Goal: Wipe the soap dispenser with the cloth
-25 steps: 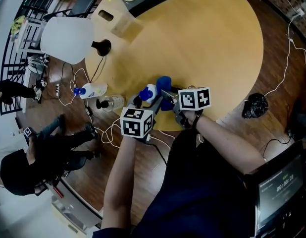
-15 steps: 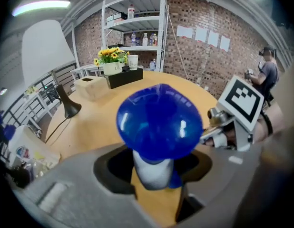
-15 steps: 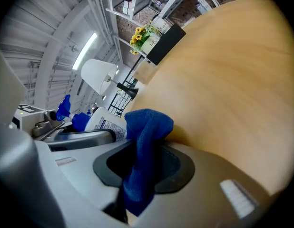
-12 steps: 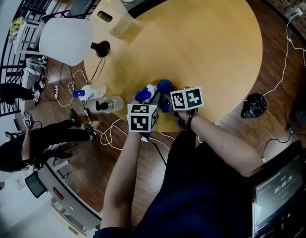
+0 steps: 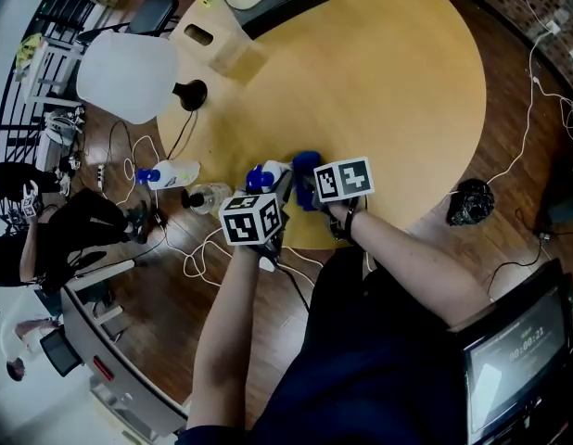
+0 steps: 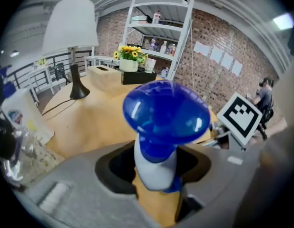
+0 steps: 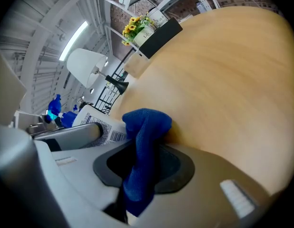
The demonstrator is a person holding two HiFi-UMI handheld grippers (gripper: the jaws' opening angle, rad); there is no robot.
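Left gripper (image 6: 156, 175) fingers closed in since earlier, pinching soap dispenser (image 6: 163, 113) neck, right gripper (image 7: 142, 175) fingers pinching blue cloth (image 7: 146, 127)

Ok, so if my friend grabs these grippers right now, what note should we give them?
Left gripper: fingers shut on the dispenser neck, under its blue pump.
Right gripper: fingers shut on the blue cloth.
Where: both at the table's near edge, with the cloth close beside the dispenser's label.
Done: both things gripped.
To do: rub the cloth over the dispenser; no wiping is evident yet.
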